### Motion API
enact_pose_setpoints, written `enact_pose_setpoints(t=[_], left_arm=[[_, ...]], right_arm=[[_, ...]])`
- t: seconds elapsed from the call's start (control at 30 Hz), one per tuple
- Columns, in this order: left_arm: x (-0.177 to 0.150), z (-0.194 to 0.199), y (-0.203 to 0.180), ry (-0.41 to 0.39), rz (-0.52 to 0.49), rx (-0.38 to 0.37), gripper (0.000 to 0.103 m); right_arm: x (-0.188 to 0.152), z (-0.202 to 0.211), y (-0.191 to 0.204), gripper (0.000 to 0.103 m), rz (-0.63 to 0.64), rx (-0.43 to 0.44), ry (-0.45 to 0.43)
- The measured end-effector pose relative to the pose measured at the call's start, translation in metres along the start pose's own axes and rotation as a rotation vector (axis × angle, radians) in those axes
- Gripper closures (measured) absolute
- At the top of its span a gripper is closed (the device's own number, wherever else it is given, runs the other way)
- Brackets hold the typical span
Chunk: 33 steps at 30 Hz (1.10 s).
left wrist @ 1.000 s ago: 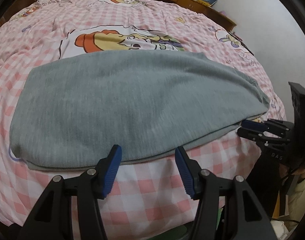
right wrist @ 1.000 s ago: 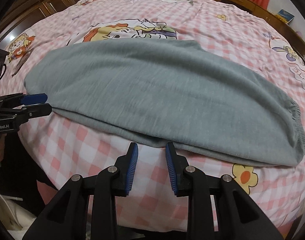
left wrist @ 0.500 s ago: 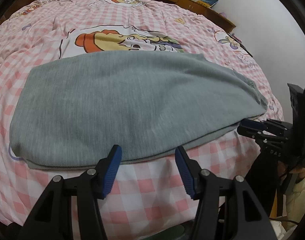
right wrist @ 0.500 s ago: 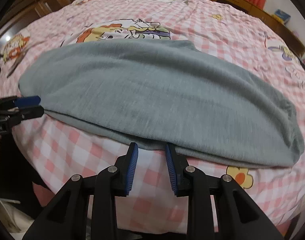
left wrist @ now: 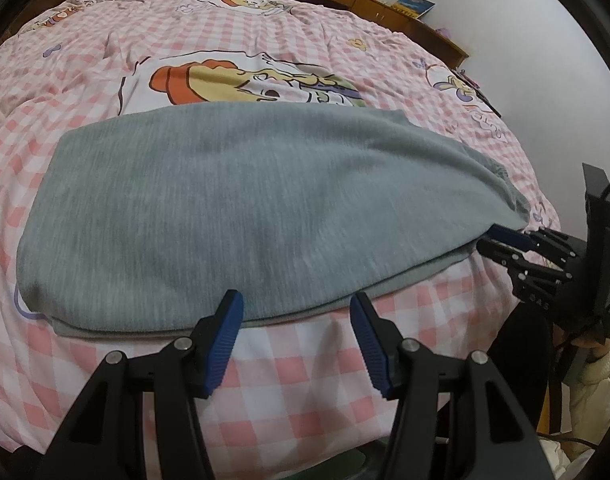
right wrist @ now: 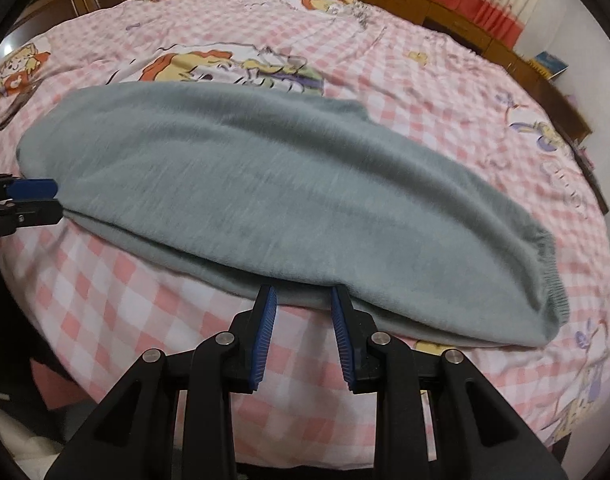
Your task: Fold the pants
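Pink checked bedsheet [left wrist: 297, 368] under grey pants [left wrist: 241, 216] | left gripper [left wrist: 297, 312] spread at pants' near edge | right gripper [right wrist: 303, 300] spread at pants' near edge | no legible writing

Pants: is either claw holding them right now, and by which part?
Neither claw holds the pants. Left claw and right claw are open at the near edge.

- You see a pink checked bedsheet [left wrist: 289, 396] with cartoon prints covering the bed.
- A wooden cabinet [right wrist: 445, 4] runs along the far wall behind it.
- A red curtain [right wrist: 477, 0] hangs above the cabinet.
- A blue book [left wrist: 415, 2] lies on the cabinet.
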<state>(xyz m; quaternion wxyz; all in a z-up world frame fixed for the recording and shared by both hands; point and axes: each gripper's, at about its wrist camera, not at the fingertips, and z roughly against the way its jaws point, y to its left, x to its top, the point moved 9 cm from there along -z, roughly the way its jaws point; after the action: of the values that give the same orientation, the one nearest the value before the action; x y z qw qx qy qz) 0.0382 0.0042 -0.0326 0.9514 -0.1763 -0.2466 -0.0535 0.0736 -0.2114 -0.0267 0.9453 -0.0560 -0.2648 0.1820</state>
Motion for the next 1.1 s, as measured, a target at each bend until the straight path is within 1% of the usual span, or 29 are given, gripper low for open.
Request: enact_pose_setpoints(t=[0.07,0.2,0.33,0.4,0.5,0.6,0.7,0.8,0.83,0.9,0.93,0.97,1.03,1.07,1.1], left_arm=[[0.0,0.0,0.0,0.0,-0.003,0.0,0.044],[0.0,0.0,0.0,0.0,-0.003,-0.002,0.044],[0.0,0.0,0.0,0.0,-0.004,-0.004,0.044],[0.0,0.0,-0.001,0.0,-0.005,-0.001,0.044],[0.001,0.002,-0.002,-0.006,-0.013,0.005,0.044],[0.004,0.005,-0.011,-0.02,-0.043,-0.004,0.044],[0.009,0.005,-0.027,-0.029,-0.08,-0.014,0.044],[0.014,0.0,-0.049,-0.041,-0.127,-0.03,0.044],[0.015,-0.004,-0.057,-0.049,-0.154,-0.017,0.044],[0.02,-0.01,-0.067,-0.075,-0.205,0.03,0.044],[0.022,-0.013,-0.07,-0.09,-0.226,0.054,0.044],[0.026,-0.017,-0.074,-0.108,-0.251,0.094,0.044],[0.032,-0.025,-0.073,-0.129,-0.259,0.14,0.045],[0.034,-0.027,-0.072,-0.133,-0.253,0.143,0.054],[0.037,-0.03,-0.07,-0.136,-0.237,0.144,0.067]], right_arm=[[0.003,-0.003,-0.005,0.073,0.007,-0.042,-0.006],[0.008,-0.014,-0.004,0.073,0.009,-0.06,0.003],[0.012,-0.019,0.006,0.072,0.01,-0.02,0.004],[0.012,-0.018,0.008,0.072,0.011,-0.014,-0.002],[0.013,-0.019,0.009,0.072,-0.018,0.002,-0.014],[0.02,-0.018,0.014,0.073,-0.063,0.053,-0.035],[0.029,-0.013,0.018,0.087,-0.101,0.116,-0.071],[0.035,-0.009,0.018,0.1,-0.123,0.154,-0.097],[0.037,-0.007,0.016,0.102,-0.133,0.165,-0.106],[0.039,-0.004,0.014,0.102,-0.155,0.187,-0.12],[0.039,-0.001,0.012,0.102,-0.183,0.213,-0.129],[0.04,0.001,0.01,0.102,-0.204,0.234,-0.138],[0.04,0.005,0.005,0.102,-0.239,0.269,-0.155],[0.039,0.008,0.002,0.102,-0.259,0.29,-0.166],[0.039,0.009,0.001,0.102,-0.27,0.299,-0.17]])
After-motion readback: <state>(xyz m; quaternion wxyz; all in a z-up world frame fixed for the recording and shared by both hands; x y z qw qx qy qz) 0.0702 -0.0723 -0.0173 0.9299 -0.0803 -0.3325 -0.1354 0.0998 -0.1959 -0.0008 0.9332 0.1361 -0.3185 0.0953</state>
